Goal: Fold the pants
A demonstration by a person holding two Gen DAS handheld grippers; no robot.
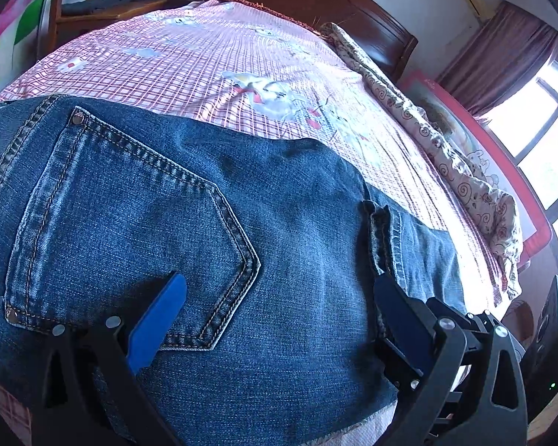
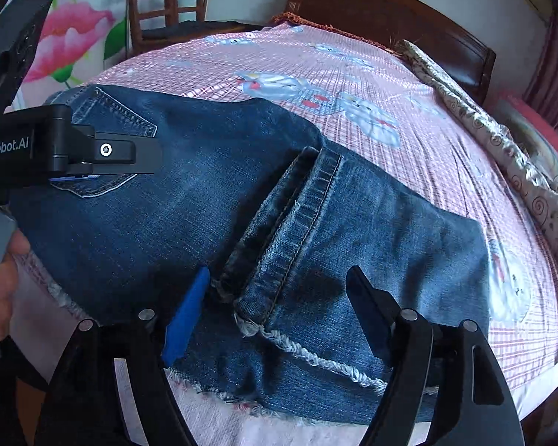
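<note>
Denim, thick and floppy: the pants (image 2: 212, 200) lie folded on the bed (image 2: 409, 85). Both my left gripper (image 1: 279, 297) and right gripper (image 2: 279, 286) have jaws wide, empty. I'd pinch the doubled hem (image 2: 279, 230) edge.

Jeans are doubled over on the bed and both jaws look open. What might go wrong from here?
1. The folded-back leg hem lies skewed across the jeans, so the next fold may come out crooked.
2. The frayed edge hangs near the bed's front edge; a tug could drag the jeans off.
3. The right gripper straddles the hem and may pinch only one layer.
</note>
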